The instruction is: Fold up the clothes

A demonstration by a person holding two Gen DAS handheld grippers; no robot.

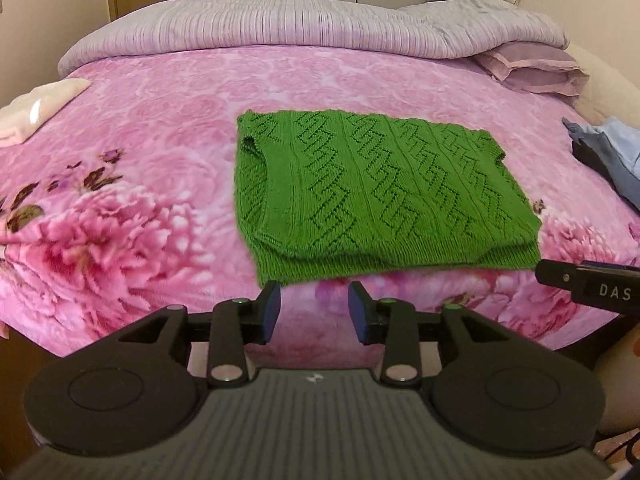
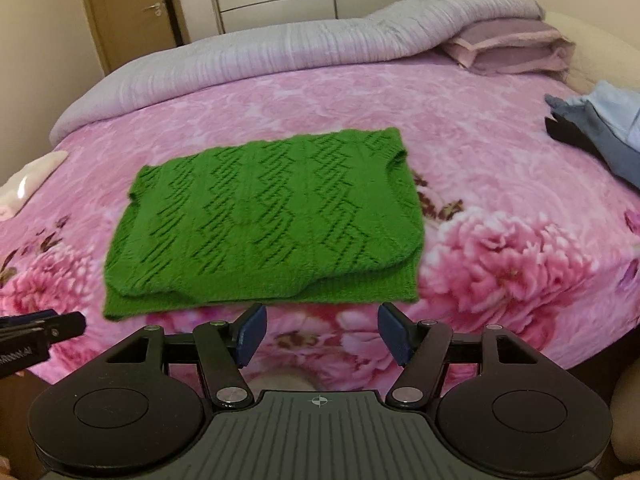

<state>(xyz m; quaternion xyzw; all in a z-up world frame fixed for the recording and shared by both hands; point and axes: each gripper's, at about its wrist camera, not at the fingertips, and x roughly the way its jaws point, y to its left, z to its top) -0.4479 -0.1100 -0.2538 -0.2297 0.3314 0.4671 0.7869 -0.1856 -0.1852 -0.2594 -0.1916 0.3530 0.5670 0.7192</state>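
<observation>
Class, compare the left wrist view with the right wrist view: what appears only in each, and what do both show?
Only the left wrist view: the left claw, open and empty, seen from behind. Only the right wrist view: a door with a handle, and the right claw, open and empty. Both: the folded green sweater on the pink floral blanket, the lilac quilt, and blue clothes beside it.

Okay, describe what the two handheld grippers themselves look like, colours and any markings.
Both are matte black. The left gripper and right gripper each carry two dark blue fingertip pads on black linkage arms with silver pivot pins, round black discs either side, and a ribbed grey body with a small crosshair mark. White lettering "DAS" shows on the right one's side.
</observation>
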